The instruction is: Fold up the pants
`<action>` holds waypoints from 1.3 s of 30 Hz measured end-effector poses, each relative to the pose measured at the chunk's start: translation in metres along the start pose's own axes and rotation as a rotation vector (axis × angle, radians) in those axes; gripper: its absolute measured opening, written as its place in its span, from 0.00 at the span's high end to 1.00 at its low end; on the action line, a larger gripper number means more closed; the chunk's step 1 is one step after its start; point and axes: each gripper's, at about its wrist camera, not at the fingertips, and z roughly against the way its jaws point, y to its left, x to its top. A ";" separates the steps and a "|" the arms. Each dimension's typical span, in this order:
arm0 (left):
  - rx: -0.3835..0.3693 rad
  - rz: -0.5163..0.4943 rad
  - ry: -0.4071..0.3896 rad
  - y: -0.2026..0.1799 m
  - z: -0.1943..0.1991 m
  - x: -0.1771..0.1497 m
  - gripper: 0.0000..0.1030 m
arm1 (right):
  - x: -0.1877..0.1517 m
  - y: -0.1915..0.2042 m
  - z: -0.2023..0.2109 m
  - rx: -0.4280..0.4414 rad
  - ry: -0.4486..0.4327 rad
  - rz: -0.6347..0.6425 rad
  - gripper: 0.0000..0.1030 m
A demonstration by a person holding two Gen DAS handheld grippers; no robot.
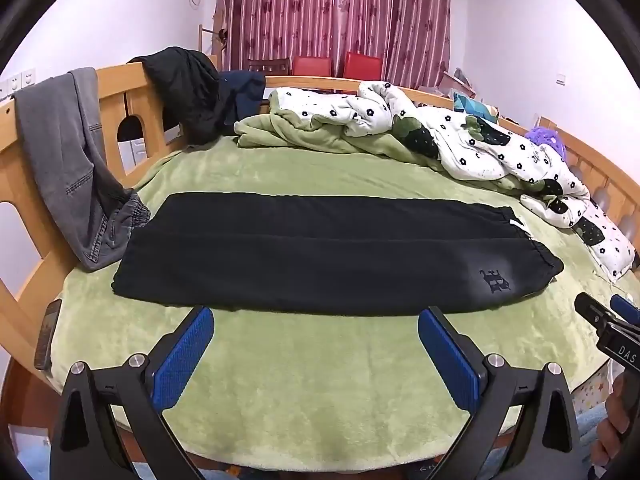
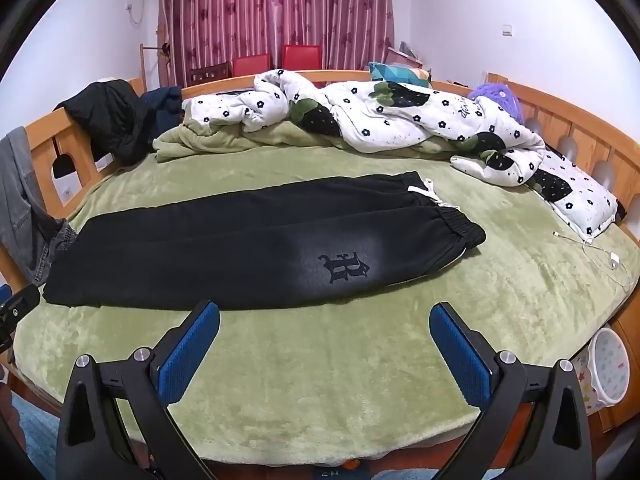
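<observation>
one pair of black pants (image 2: 240, 248) is laid flat, legs together, on the green blanket (image 2: 320, 360). two grippers are held over the near edge: the left gripper (image 1: 316, 344) and right gripper (image 2: 324, 340), each spread wide with nothing between its jaws. two red chairs (image 2: 276, 62) are seen behind.

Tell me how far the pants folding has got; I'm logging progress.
Done: the black pants lie flat on the green blanket, one leg stacked on the other. In hand: nothing; the left gripper and right gripper hover open short of the near edge. Left: folding them across their length, waistband toward cuffs.
</observation>
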 end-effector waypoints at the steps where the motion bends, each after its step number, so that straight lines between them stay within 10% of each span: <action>1: -0.004 0.001 0.003 0.000 0.001 0.000 0.00 | -0.002 -0.004 -0.001 0.005 -0.002 -0.002 0.00; 39: -0.005 0.007 0.016 -0.001 -0.014 -0.008 0.00 | -0.003 0.001 0.003 -0.001 -0.012 0.009 0.00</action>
